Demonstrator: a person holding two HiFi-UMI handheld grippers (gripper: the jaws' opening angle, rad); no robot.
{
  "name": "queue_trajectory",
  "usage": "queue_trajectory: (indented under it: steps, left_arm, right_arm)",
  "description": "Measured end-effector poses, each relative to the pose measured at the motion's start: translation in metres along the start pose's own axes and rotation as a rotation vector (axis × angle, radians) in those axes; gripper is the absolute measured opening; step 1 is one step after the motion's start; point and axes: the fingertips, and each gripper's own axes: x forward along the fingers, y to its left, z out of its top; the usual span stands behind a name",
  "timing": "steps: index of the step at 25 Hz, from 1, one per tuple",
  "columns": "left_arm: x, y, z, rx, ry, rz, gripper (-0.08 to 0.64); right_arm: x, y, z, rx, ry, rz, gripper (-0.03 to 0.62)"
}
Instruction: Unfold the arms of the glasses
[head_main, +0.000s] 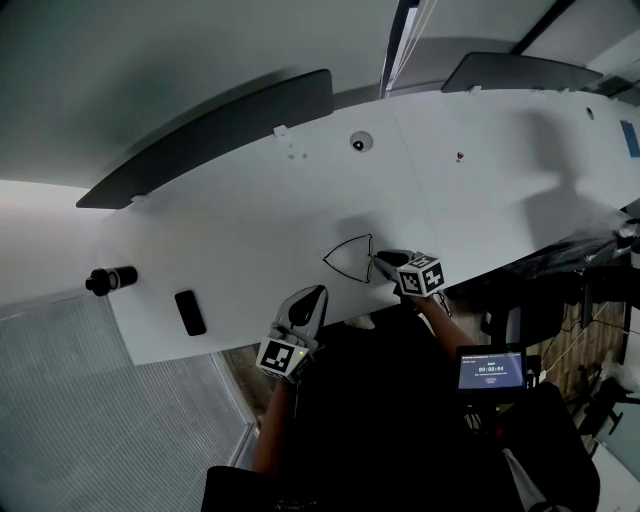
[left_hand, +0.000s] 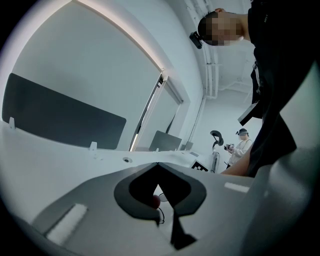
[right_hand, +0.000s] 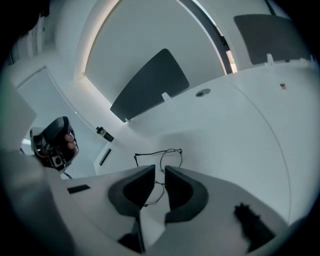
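My right gripper (head_main: 378, 263) points down at the thin black wire-framed glasses (head_main: 350, 259), which lie flat on the white table (head_main: 480, 180) close to its near edge, about midway along it. In the right gripper view my two dark fingers stand a little apart (right_hand: 160, 170), and the near lens rim of the glasses (right_hand: 165, 160) runs through the narrow gap between them. The pads are not pressing on the wire. The far lens ring lies just beyond my fingertips, and a straight arm runs from its far side out to the left, ending in a short bent tip. My left gripper (head_main: 316, 294) sits just left of and nearer than the glasses, over the table's near edge, apart from the frame. In the left gripper view its fingertips are together (left_hand: 158, 165) with nothing pinched between them. The right gripper view also shows that left gripper (right_hand: 52, 142) well off to the left, wrapped in my hand. Further left on the table lie a flat black oblong object (head_main: 189, 312) and a short black cylinder (head_main: 110, 279) at the left edge. Two dark grey partition panels (head_main: 210, 135) stand along the far edge, with a round grommet (head_main: 360, 142) set into the top near them. A small lit screen (head_main: 490, 368) shows below the table on the right.
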Motion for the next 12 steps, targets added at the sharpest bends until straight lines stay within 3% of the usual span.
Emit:
queue_trajectory:
  steps: [4, 6, 9, 12]
  left_arm:
    - [-0.003, 0.004, -0.004, 0.0, -0.004, 0.008, 0.003]
    - [-0.004, 0.004, -0.001, -0.009, 0.002, 0.018, 0.003]
    - [-0.007, 0.011, -0.003, 0.004, -0.015, 0.018, 0.003]
    - [-0.007, 0.015, -0.005, -0.039, -0.025, 0.022, 0.003]
  right_arm:
    - [0.007, 0.005, 0.013, -0.12, 0.063, -0.11, 0.063]
    - [0.011, 0.008, 0.014, -0.165, 0.107, -0.159, 0.102]
    - [0.017, 0.011, 0.019, -0.214, 0.153, -0.231, 0.136]
    - [0.024, 0.008, 0.02, -0.228, 0.18, -0.284, 0.136]
